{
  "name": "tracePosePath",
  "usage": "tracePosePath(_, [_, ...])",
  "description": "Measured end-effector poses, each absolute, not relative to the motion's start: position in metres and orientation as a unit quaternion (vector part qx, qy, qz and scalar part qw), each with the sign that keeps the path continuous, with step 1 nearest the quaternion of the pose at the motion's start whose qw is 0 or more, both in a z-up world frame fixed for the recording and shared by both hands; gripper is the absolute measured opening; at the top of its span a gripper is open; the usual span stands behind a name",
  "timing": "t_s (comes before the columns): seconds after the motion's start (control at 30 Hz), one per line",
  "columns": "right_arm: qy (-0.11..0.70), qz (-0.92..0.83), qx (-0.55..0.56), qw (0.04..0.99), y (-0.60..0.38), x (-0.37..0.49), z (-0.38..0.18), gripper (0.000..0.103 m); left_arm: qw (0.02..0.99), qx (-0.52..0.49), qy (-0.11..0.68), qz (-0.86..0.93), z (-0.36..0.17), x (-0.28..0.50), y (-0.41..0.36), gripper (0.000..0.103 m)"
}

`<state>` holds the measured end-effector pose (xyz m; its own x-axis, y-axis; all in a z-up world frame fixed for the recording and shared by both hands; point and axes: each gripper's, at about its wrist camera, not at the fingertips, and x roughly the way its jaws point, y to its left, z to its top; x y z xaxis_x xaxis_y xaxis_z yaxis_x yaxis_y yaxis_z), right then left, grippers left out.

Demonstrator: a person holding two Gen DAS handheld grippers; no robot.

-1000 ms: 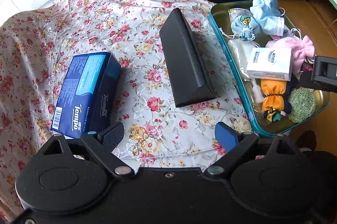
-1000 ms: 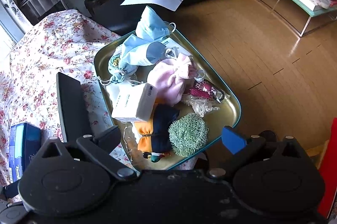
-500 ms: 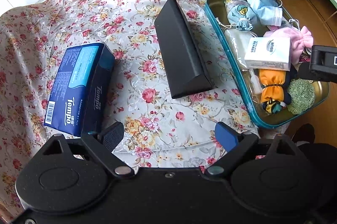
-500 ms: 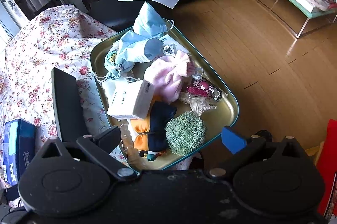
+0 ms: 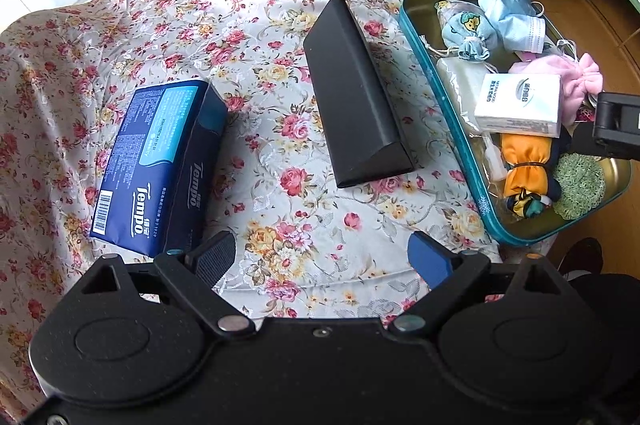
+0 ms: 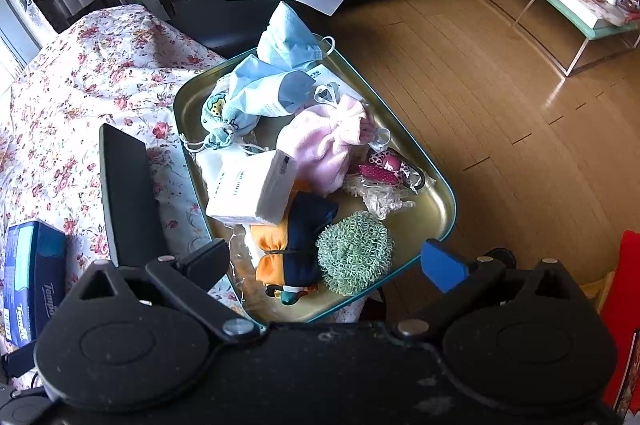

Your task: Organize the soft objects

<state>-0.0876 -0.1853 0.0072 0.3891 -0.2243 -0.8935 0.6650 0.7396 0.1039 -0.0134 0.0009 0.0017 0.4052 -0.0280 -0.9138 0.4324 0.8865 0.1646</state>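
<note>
The blue tissue box [image 5: 160,165], left of the black case [image 5: 356,97], reads "Tempo" beside a barcode. Print on the white tissue pack [image 5: 520,105] is illegible.

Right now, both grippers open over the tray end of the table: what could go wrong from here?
1. The tray seems to overhang the table corner; pressing down on its floor-side half may tip it.
2. The white tissue pack lies tilted on the orange-and-navy pouch; pulling the pouch would likely topple it.
3. Face masks have loose ear loops tangled near the pink pouch; one grasp by the right gripper may drag neighbours out.
</note>
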Motion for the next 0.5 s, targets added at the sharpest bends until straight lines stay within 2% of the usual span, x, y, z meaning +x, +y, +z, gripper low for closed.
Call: tracePosePath(0.5, [0.478, -0.278, 0.231, 0.8, -0.1856, -0.0877, 0.0069, 0.103, 0.814, 0.194, 0.529, -0.142, 0.0, -0.0156, 0.0002, 0.091])
